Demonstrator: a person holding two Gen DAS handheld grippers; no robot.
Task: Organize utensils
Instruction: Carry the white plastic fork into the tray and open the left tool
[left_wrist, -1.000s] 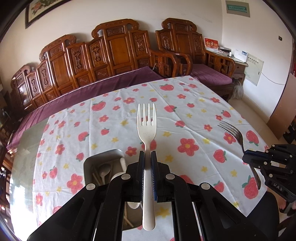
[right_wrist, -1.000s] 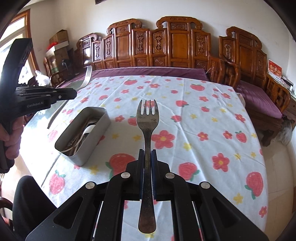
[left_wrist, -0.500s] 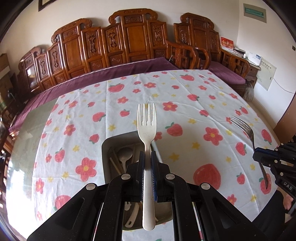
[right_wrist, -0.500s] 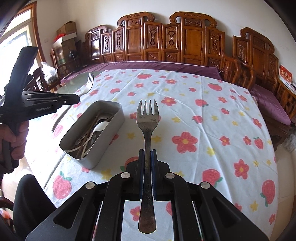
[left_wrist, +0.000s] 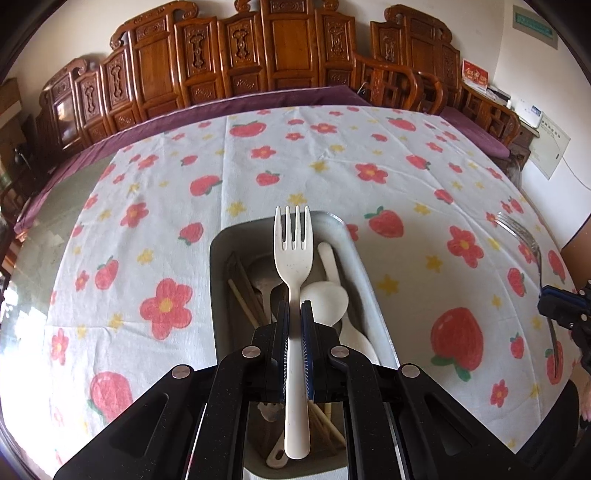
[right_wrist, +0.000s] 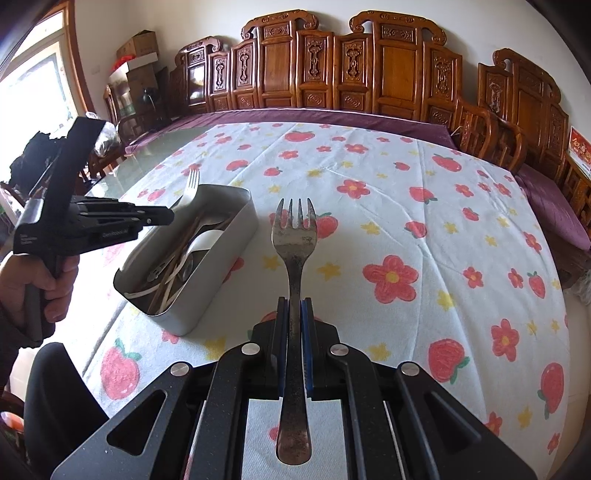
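Note:
My left gripper (left_wrist: 294, 308) is shut on the handle of a white plastic fork (left_wrist: 293, 254), tines pointing away, held directly over the grey metal utensil box (left_wrist: 364, 273). The box holds white spoons, chopsticks and metal cutlery. In the right wrist view the left gripper (right_wrist: 168, 216) hovers above the box (right_wrist: 221, 266) with the white fork (right_wrist: 189, 192) sticking out. My right gripper (right_wrist: 294, 304) is shut on a tarnished metal fork (right_wrist: 294, 236), to the right of the box over the tablecloth. That metal fork (left_wrist: 524, 240) also shows at the right edge of the left wrist view.
The table wears a white cloth (right_wrist: 406, 206) printed with red flowers and strawberries; bare glass (left_wrist: 44, 221) shows at its left. Carved wooden chairs (right_wrist: 388, 74) with purple cushions line the far side. A person's hand (right_wrist: 40, 280) grips the left tool; dark-clothed legs sit near the table's edge.
The left gripper has come down and forward with the white fork until it hangs over the box. The right gripper has drifted slightly closer to the table with the metal fork.

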